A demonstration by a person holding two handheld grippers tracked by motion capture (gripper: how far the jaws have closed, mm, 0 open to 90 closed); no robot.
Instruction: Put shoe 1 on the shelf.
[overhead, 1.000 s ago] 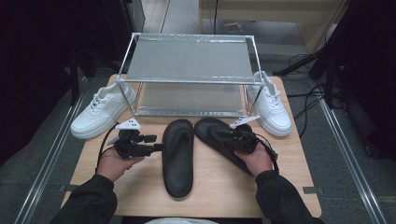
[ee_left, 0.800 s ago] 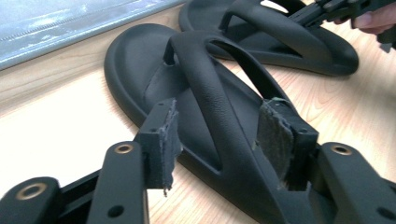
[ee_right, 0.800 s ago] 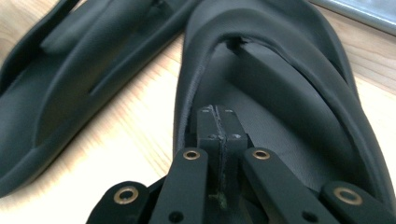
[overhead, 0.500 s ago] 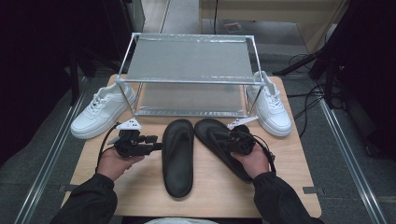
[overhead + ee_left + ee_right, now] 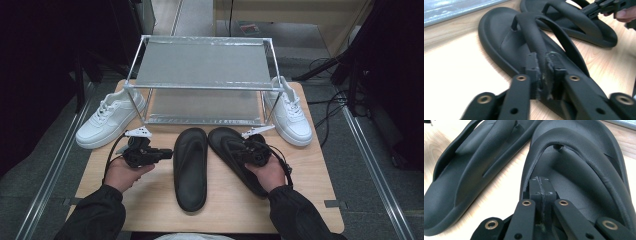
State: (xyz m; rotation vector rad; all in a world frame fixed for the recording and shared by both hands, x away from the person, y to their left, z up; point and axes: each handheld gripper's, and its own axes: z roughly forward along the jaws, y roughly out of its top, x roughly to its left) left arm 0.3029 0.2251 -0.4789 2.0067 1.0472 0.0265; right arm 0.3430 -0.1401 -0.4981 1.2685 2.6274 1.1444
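Two black flip-flops lie side by side on the wooden table. My left gripper (image 5: 167,152) reaches from the left to the left flip-flop (image 5: 190,170). Its jaws have just been closing, and its pads now pinch the thick strap (image 5: 534,37) near its outer end; I mark the gripper (image 5: 541,72) there. My right gripper (image 5: 241,150) lies on the right flip-flop (image 5: 225,142). Seen up close, this gripper (image 5: 540,187) has its jaws pressed tight where the thin side arm of the strap (image 5: 534,162) ends. The other flip-flop (image 5: 474,170) lies just left of it.
A two-shelf metal rack (image 5: 202,65) stands behind the flip-flops. A white sneaker (image 5: 107,117) sits at its left and another (image 5: 290,115) at its right. Bare wood (image 5: 145,210) runs along the near table edge in front of the left hand.
The right hand and its gripper have edged slightly left on the right flip-flop. The left hand and both flip-flops have stayed in place.
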